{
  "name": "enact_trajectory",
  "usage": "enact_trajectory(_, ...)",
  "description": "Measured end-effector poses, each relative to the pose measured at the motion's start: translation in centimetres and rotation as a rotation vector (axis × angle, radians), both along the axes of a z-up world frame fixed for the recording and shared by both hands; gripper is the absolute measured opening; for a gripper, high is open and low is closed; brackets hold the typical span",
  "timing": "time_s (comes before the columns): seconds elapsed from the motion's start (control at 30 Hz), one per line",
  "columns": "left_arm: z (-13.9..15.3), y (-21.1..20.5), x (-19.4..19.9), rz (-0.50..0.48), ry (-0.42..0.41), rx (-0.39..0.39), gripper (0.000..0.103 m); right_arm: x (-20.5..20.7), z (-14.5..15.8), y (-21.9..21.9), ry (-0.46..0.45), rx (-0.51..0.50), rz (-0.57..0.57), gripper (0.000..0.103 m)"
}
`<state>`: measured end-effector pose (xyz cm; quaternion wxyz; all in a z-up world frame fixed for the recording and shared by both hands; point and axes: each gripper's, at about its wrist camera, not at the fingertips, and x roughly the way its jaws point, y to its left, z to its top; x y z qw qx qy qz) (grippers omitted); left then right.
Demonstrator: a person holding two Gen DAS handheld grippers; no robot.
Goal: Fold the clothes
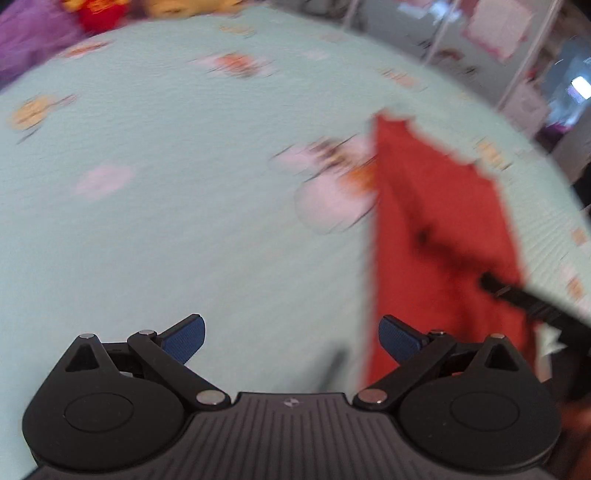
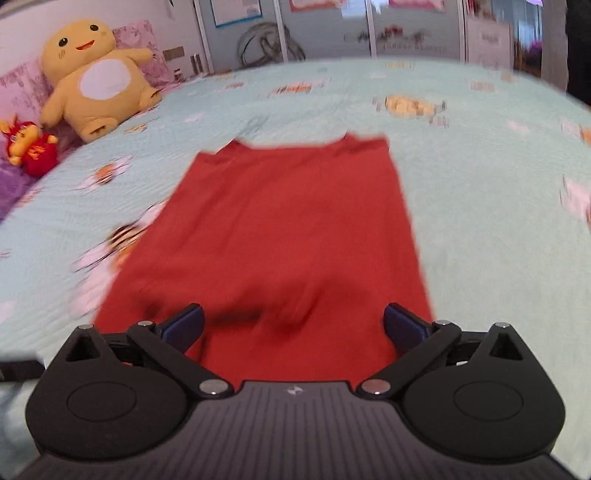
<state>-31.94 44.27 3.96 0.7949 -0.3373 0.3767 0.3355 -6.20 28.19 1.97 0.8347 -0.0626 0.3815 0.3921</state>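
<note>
A red sleeveless garment (image 2: pixel 291 229) lies flat on a pale green bedspread (image 2: pixel 480 206), its neckline at the far end. My right gripper (image 2: pixel 293 328) is open and empty, hovering over the garment's near hem. In the left wrist view the same red garment (image 1: pixel 439 236) lies to the right. My left gripper (image 1: pixel 291 338) is open and empty over the bare bedspread (image 1: pixel 166 229), its right finger near the garment's left edge. The other gripper's black tip (image 1: pixel 524 295) shows at the right. Both views are blurred by motion.
A large yellow plush toy (image 2: pixel 96 77) and a small red plush (image 2: pixel 31 147) sit at the bed's far left by pink pillows (image 2: pixel 22 92). Grey wardrobe doors (image 2: pixel 332 33) stand behind the bed. The bedspread has flower prints.
</note>
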Motion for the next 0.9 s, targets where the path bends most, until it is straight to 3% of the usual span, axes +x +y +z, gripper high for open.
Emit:
enact_trajectory(0.1, 0.0, -2.1, -6.9, 0.033, 0.021, 0.006, 0.103, -4.7, -0.2, -0.2, -0.037, -0.118, 0.016, 0.102)
enact_trajectory(0.2, 3.2, -2.1, -10.8, 0.109, 0.052, 0.014, 0.103, -10.1, 1.0, 0.7, -0.11, -0.185, 0.048, 0.102)
enact_trajectory(0.27, 7.3, -1.9, -13.2, 0.161, 0.022, 0.125, 0.103, -14.2, 3.5, 1.5, -0.116, -0.116, 0.133, 0.102)
enact_trajectory(0.37, 14.1, -1.9, -17.7, 0.306, -0.033, 0.351, 0.103, -21.2, 8.9, 3.3, -0.183, -0.025, 0.28, 0.102)
enact_trajectory(0.57, 23.1, -0.9, -22.5, 0.459, -0.04, 0.594, 0.103, -31.0, 19.5, 5.4, -0.229, 0.118, 0.554, 0.102)
enact_trajectory(0.67, 26.2, -0.6, -23.5, 0.501, -0.046, 0.656, 0.103, -33.6, 24.0, 5.9, -0.297, 0.162, 0.614, 0.102)
enact_trajectory(0.8, 29.5, -0.2, -25.0, 0.544, -0.115, 0.702, 0.103, -34.9, 28.6, 7.7, -0.282, 0.217, 0.648, 0.102)
enact_trajectory(0.9, 31.5, -0.2, -25.6, 0.573, -0.106, 0.745, 0.103, -35.7, 31.8, 8.3, -0.3, 0.278, 0.638, 0.102)
